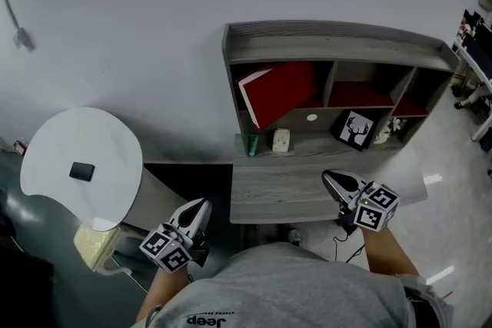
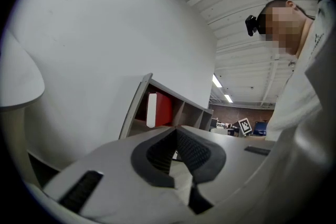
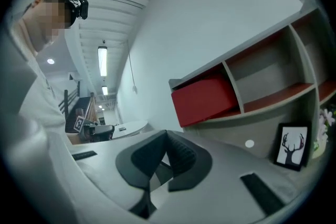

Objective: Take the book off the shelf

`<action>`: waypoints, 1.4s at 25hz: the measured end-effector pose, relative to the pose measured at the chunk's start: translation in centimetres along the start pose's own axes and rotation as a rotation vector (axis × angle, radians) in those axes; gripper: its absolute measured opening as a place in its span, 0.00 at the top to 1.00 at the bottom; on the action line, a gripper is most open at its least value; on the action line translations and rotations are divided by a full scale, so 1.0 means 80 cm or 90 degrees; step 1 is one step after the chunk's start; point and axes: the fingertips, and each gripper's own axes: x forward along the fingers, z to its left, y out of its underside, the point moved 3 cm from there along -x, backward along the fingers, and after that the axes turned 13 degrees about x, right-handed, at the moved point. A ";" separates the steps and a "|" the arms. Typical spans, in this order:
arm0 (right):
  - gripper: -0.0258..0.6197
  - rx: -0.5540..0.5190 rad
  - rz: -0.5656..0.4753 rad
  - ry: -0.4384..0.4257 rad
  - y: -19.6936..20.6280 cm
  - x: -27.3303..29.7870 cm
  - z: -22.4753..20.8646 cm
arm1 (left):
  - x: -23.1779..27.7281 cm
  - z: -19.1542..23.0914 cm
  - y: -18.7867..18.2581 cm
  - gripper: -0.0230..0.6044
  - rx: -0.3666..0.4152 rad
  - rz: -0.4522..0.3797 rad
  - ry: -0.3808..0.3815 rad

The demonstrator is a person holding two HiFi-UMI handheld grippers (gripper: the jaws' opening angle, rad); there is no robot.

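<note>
Book leaning in shelf, well ahead of left gripper and right gripper, both closed, empty

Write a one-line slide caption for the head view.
Shut and empty, the left tool and right tool face the shelf, where a red book leans in the top-left compartment.

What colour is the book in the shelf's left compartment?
The book is red with a white page edge; clearest in the head view.
</note>
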 end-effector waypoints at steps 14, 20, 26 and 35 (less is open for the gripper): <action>0.95 0.074 0.119 -0.190 -0.089 0.122 -0.180 | 0.209 0.053 -0.007 0.94 -0.042 -0.012 -0.127; 0.91 0.154 0.144 -0.251 -0.067 0.161 -0.186 | 0.221 0.065 0.002 0.94 -0.049 0.005 -0.150; 0.91 0.180 0.159 -0.260 -0.049 0.194 -0.179 | 0.227 0.083 0.009 0.94 -0.056 0.009 -0.136; 0.70 0.245 0.146 -0.245 -0.028 0.248 -0.161 | 0.222 0.137 0.012 0.94 -0.064 0.006 -0.061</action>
